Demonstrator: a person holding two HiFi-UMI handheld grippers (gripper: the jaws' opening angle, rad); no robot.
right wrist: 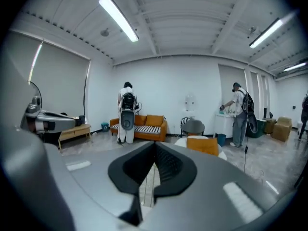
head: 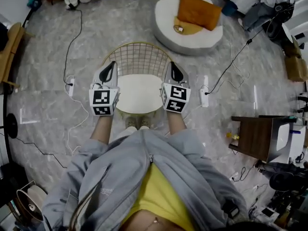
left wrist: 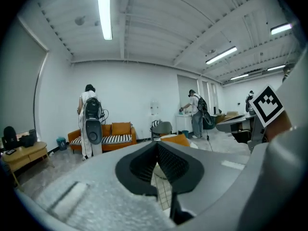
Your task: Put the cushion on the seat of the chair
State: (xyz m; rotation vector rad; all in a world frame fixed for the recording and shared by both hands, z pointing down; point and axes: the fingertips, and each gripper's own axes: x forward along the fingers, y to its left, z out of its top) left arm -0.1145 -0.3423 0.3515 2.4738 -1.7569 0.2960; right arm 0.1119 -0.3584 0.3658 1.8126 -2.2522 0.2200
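Observation:
In the head view a chair with a gold wire back stands right in front of me. A white cushion lies flat on its seat. My left gripper is held up at the chair's left side and my right gripper at its right side, both above and apart from the cushion. Both point roughly level toward the far wall. The left gripper has its jaws shut with nothing between them. The right gripper is likewise shut and empty. A strip of the wire back shows below the left jaws.
A round white pouf with an orange pillow sits beyond the chair on the right. Power strips and cables lie on the floor at both sides. A dark wooden table stands at right. An orange sofa and people line the far wall.

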